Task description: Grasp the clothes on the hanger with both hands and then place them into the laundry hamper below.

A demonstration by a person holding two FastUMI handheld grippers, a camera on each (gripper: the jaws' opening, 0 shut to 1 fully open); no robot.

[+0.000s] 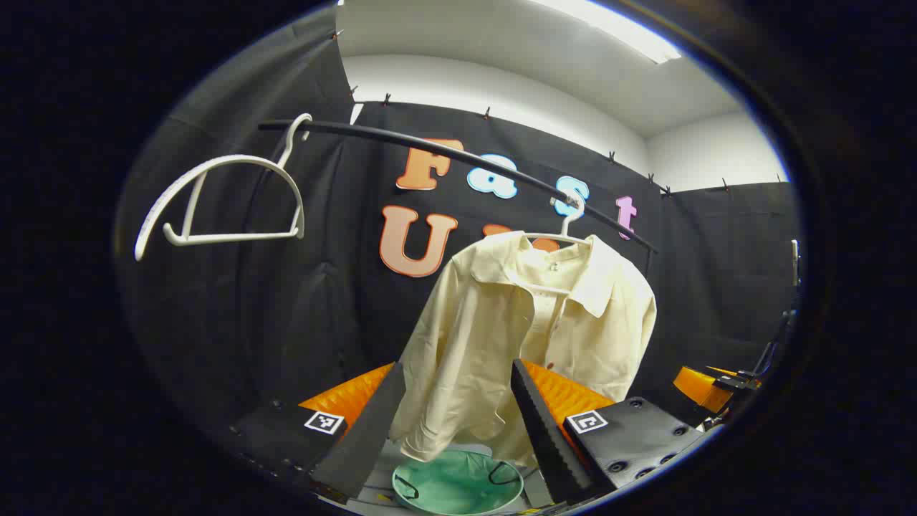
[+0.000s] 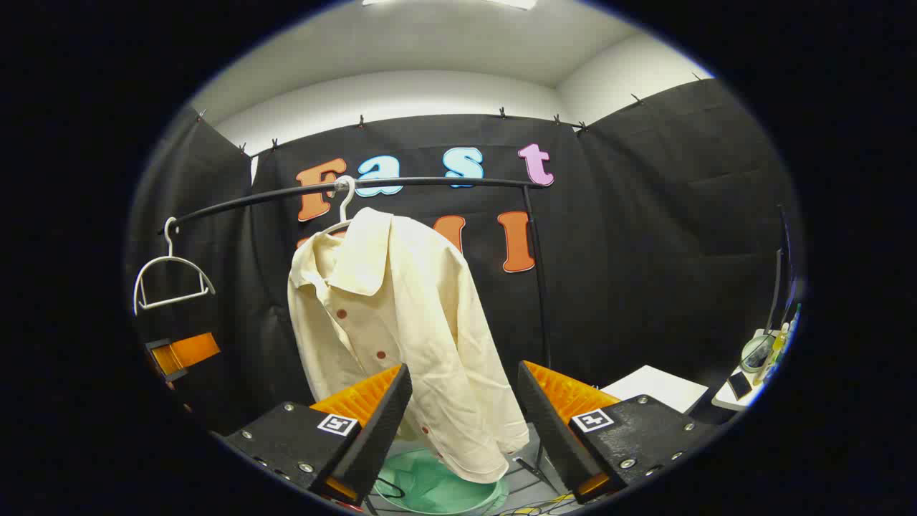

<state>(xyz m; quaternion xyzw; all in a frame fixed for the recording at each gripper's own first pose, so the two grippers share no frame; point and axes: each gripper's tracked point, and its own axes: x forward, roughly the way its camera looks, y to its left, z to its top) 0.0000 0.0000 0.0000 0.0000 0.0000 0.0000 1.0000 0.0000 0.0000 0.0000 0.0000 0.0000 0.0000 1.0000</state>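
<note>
A cream button-up cloth shirt (image 1: 530, 337) is hanging on a white plastic hanger (image 1: 566, 233) on a black metal rail (image 1: 458, 158).

The left gripper (image 1: 455, 423) and right gripper (image 2: 462, 423) are both standing wide apart, holding nothing, with the shirt showing between their fingers. A round green laundry hamper (image 1: 458, 487) is sitting right below the shirt.

Ceiling light (image 1: 609, 29) glaring overhead, booth dim below; focus sharp, heavy fisheye bending at edges, rail (image 2: 344, 188) curved.

black cloth walls (image 2: 645, 215), white ceiling (image 2: 430, 43), bright ceiling light (image 1: 609, 25)
</note>
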